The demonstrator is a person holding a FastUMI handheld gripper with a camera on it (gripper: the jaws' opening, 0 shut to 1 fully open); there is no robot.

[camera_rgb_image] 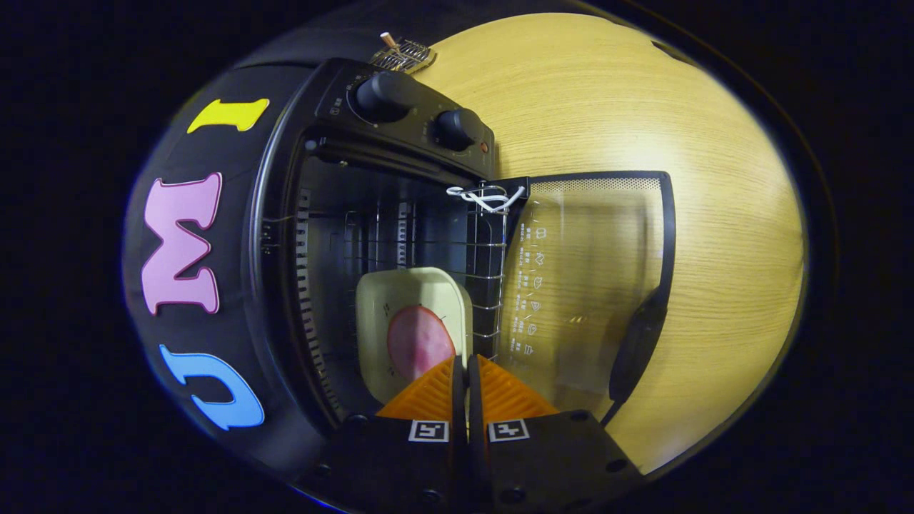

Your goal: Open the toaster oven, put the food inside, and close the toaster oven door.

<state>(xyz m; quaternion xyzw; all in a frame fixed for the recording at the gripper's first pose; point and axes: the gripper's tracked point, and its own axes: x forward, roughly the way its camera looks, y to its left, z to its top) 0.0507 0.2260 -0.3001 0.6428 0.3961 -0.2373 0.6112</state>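
Gripper view: claw pinches rim of cream tray holding pink meat slice inside toaster oven; glass door open.

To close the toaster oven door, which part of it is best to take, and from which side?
Take the dark handle along the free edge of the open glass door, coming from its outer side, over the wooden table. The handle appears to stand off the glass, away from the hinge. The tongs are shut on the tray rim now.
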